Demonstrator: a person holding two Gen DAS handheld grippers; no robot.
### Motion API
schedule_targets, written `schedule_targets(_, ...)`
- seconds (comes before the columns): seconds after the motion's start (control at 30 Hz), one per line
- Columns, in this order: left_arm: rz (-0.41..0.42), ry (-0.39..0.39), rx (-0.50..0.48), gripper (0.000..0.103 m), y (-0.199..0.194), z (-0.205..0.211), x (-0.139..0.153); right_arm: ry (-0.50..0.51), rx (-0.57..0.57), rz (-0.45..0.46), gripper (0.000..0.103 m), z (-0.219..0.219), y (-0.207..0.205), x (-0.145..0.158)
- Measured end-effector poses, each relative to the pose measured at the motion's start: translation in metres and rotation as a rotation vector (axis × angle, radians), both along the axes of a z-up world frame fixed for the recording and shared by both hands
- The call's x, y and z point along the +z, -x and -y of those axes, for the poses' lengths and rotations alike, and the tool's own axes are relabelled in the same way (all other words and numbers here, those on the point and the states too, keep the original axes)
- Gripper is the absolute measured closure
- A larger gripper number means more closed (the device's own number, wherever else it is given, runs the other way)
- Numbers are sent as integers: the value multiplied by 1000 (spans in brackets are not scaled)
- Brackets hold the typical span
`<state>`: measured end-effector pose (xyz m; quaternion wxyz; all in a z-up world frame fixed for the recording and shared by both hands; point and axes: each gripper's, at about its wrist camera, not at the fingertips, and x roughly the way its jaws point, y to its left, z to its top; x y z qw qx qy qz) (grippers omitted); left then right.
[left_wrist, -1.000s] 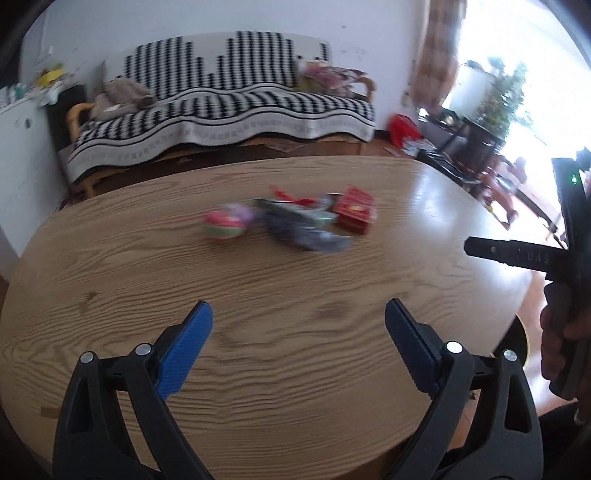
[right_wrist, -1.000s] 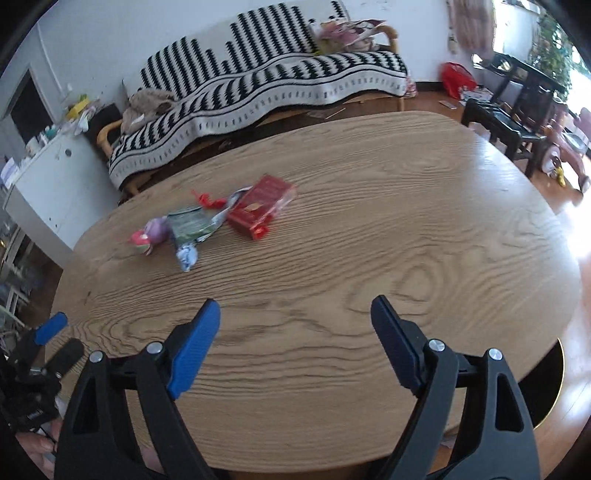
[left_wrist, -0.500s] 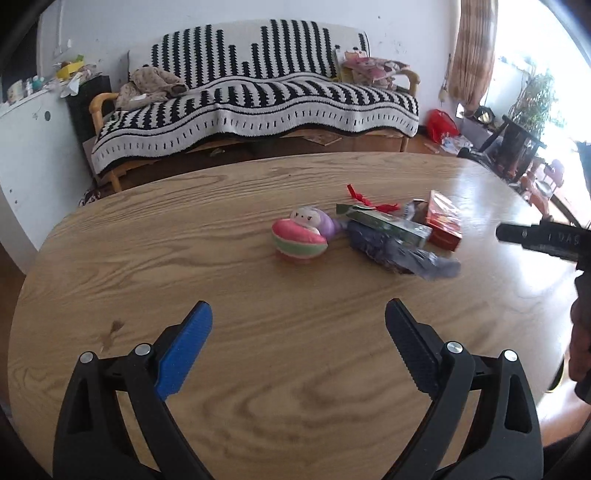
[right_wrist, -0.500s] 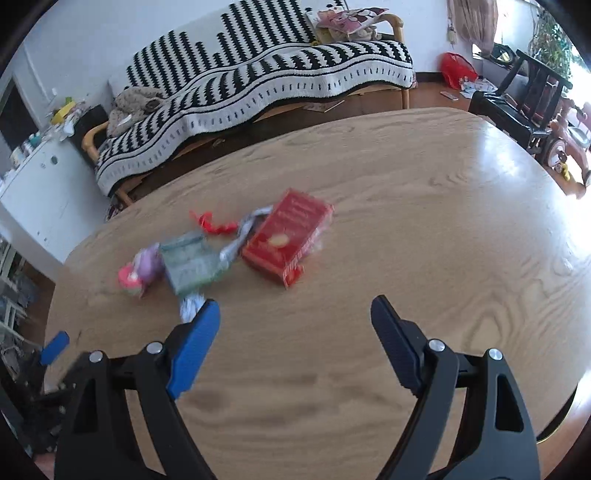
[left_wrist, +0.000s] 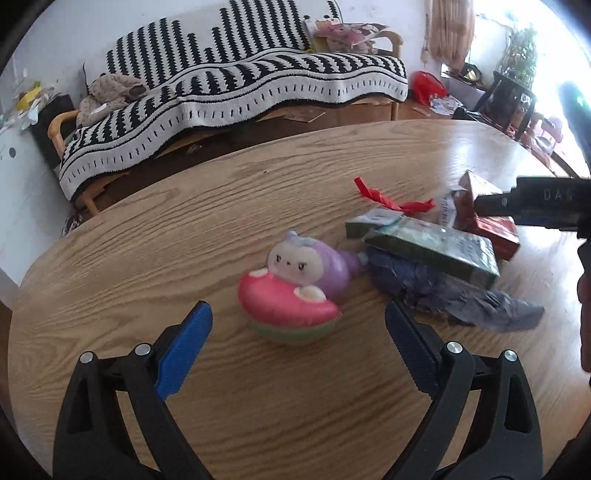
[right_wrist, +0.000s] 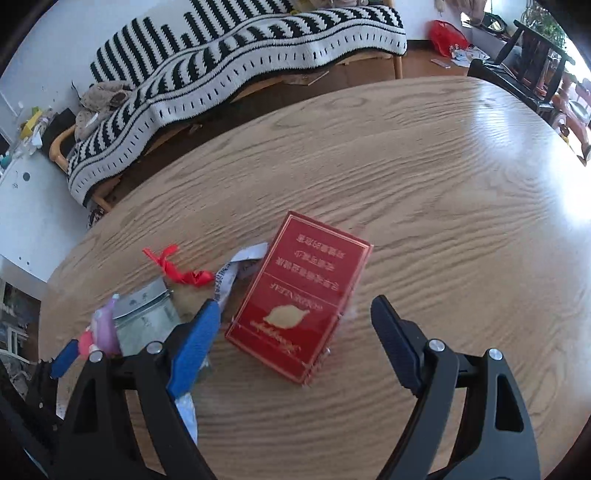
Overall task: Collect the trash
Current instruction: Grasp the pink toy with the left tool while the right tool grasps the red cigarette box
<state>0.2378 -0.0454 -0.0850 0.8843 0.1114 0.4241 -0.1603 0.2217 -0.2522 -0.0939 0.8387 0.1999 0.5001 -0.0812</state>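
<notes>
A heap of litter lies on the oval wooden table (left_wrist: 147,236). In the left wrist view my left gripper (left_wrist: 297,332) is open, its blue pads either side of a pink and purple squishy toy (left_wrist: 295,288) just ahead of them. Right of the toy lie a green box (left_wrist: 436,247), a crumpled purple wrapper (left_wrist: 454,295), a red ribbon (left_wrist: 388,197) and a red box (left_wrist: 487,218). In the right wrist view my right gripper (right_wrist: 295,325) is open, hovering over the near end of the red box (right_wrist: 299,295). The red ribbon (right_wrist: 181,269) and a white paper strip (right_wrist: 236,269) lie to its left.
A sofa with a black and white striped throw (left_wrist: 236,74) stands behind the table. Dark chairs (right_wrist: 532,62) and a red bag (right_wrist: 447,31) are at the far right. A white cabinet (left_wrist: 14,206) stands at the left. Bare tabletop (right_wrist: 461,177) stretches to the right of the litter.
Both grippers have come forward and down toward the litter, which now looks much larger. The toy sits between the left pads and the red box between the right pads. Jaws stay equally wide.
</notes>
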Motion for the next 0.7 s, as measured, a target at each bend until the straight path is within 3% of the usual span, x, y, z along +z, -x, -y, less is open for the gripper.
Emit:
schedule_targets(0.13, -27, 13, 23, 11, -13, -3, -7, 59, 15, -12, 21, -7, -7, -5)
schedule_targets(0.2, -28, 24, 32, 12, -17, -5, -9, 87, 27, -12, 28, -12, -7, -7)
schedule_targets(0.23, -30, 29, 33, 15, -18, -5, -9, 116, 37, -8, 35, -15, -7, -7)
schedule_targets(0.3, -36, 40, 19, 41, -18, -4, -10, 126, 53, -3, 37, -19, -5, -6)
schedule_targets(0.37, -39, 42, 27, 45, -17, -4, -9, 145, 59, 3, 41, -20, -1, -5)
schedule_targets(0.7, -51, 74, 102, 51, 23, -28, 9, 154, 86, 44, 43, -13, 45, 24)
